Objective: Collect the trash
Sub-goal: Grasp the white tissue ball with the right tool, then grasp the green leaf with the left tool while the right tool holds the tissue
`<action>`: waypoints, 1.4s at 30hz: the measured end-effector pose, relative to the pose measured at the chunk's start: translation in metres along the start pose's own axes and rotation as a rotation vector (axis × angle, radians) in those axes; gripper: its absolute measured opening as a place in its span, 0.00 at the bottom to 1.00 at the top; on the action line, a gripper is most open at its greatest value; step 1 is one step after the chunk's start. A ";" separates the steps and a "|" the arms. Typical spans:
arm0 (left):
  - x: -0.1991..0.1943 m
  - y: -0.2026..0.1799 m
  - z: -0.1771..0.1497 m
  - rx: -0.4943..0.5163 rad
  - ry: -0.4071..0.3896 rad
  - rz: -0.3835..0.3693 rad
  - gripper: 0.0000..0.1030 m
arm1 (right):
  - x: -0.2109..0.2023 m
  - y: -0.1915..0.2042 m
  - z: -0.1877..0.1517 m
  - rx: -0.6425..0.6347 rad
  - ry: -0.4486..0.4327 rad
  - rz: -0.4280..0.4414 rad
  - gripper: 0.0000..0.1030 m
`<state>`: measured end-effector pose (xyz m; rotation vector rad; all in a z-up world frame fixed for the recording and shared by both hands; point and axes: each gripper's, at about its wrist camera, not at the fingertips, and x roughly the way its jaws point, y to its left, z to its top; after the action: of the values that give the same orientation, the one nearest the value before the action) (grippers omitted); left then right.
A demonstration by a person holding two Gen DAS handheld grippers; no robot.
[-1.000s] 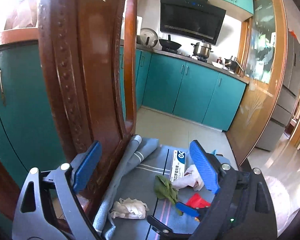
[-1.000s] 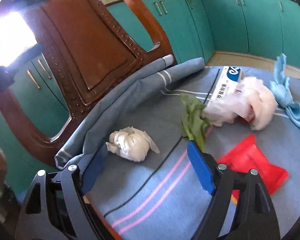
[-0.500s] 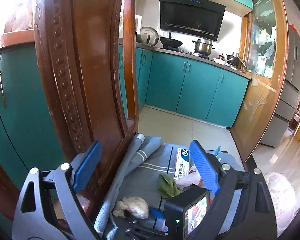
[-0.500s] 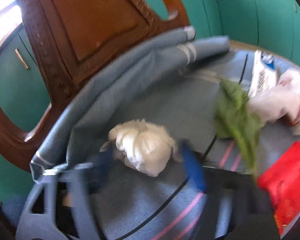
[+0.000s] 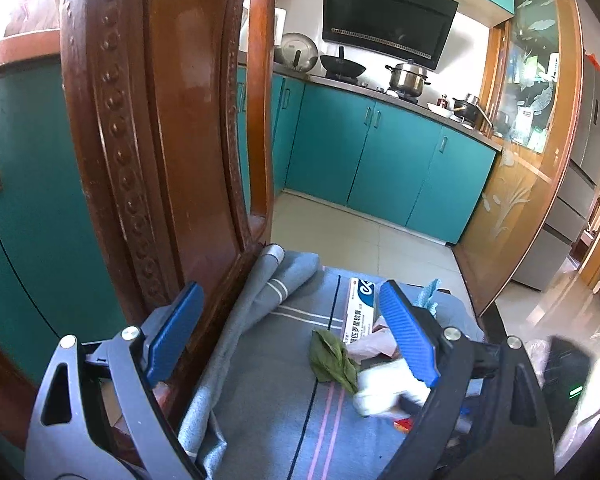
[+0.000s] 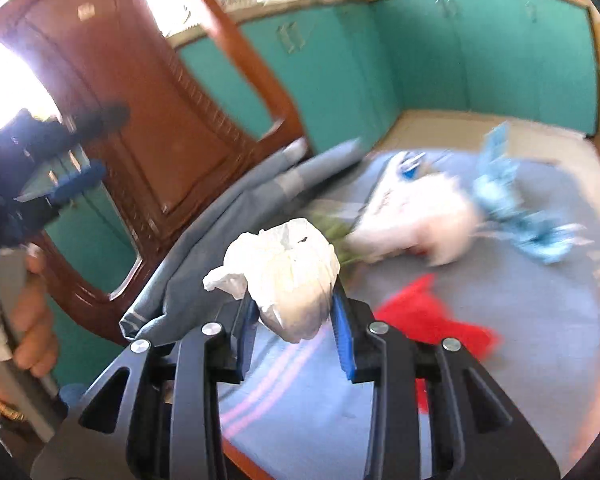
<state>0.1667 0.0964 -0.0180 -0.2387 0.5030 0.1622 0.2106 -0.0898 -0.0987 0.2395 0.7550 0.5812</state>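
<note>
Crumpled white tissue wad [image 6: 288,276] looks light, soft and springy, best pinched across its bulging middle, loose tail left free. Puckered and creased, it sits raised above the blue striped tablecloth [image 6: 500,360], the right gripper [image 6: 294,322] closing on it; the left gripper [image 5: 288,332] gapes empty.

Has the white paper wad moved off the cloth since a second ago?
Yes. The wad now sits between the closing fingers of the right gripper, carried rightward from its spot near the folded cloth edge, past the green leaf.
</note>
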 end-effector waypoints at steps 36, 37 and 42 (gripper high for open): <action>0.162 -0.050 -0.088 -0.049 0.615 0.002 0.91 | -0.034 -0.090 -0.036 0.055 0.131 -0.485 0.68; 0.163 -0.050 -0.090 -0.046 0.619 0.000 0.86 | -0.033 -0.090 -0.037 0.055 0.134 -0.485 0.68; 0.168 -0.041 -0.100 -0.093 0.684 -0.051 0.30 | -0.032 -0.094 -0.037 0.066 0.137 -0.487 0.70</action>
<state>0.2747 0.0465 -0.1782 -0.3993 1.1690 0.0496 0.2043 -0.1854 -0.1447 0.0706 0.9287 0.1113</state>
